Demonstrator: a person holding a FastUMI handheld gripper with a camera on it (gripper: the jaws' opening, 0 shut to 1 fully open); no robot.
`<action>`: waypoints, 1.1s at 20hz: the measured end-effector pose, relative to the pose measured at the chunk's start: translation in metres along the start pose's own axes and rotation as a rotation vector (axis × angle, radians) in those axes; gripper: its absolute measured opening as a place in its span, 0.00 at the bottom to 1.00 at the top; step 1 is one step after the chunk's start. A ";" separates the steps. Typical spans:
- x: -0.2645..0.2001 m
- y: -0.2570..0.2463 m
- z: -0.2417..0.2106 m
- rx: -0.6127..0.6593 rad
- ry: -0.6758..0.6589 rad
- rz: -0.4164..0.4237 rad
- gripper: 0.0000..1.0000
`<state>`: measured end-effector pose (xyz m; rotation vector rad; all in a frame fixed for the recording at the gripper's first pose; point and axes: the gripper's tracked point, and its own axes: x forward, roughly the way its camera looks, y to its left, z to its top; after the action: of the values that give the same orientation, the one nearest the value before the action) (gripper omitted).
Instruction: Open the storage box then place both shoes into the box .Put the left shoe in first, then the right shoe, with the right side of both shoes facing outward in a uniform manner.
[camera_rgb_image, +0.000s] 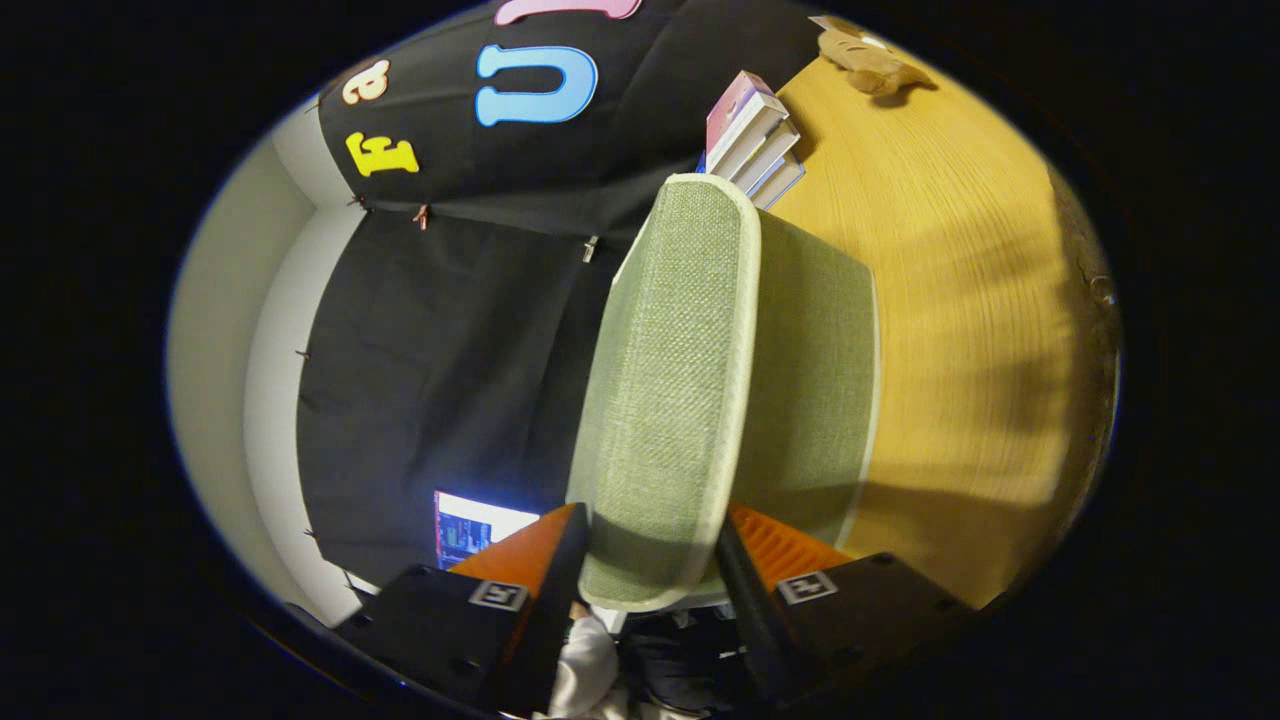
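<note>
Gripper (650, 560) clenched on near edge of sage-green woven-fabric storage box lid (680, 380), lid raised on edge over green box body (815, 400) on wooden table (960, 300). Risks: fabric rim slipping from fingers, lid dropping shut; lid swinging into stacked books (755, 135) near far table edge.

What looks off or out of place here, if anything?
Nothing looks damaged or spilled. The green fabric lid is pinched between the gripper fingers, lifted edge-on. The stack of books sits neatly on the wooden table.
</note>
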<state>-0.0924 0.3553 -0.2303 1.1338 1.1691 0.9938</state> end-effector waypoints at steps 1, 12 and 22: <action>-0.002 0.005 -0.002 0.029 0.006 0.012 0.71; -0.017 0.017 0.007 0.144 -0.014 0.010 0.15; -0.010 0.069 0.011 -0.030 0.023 -0.055 0.06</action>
<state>-0.0837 0.3553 -0.1606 1.0641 1.1939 0.9812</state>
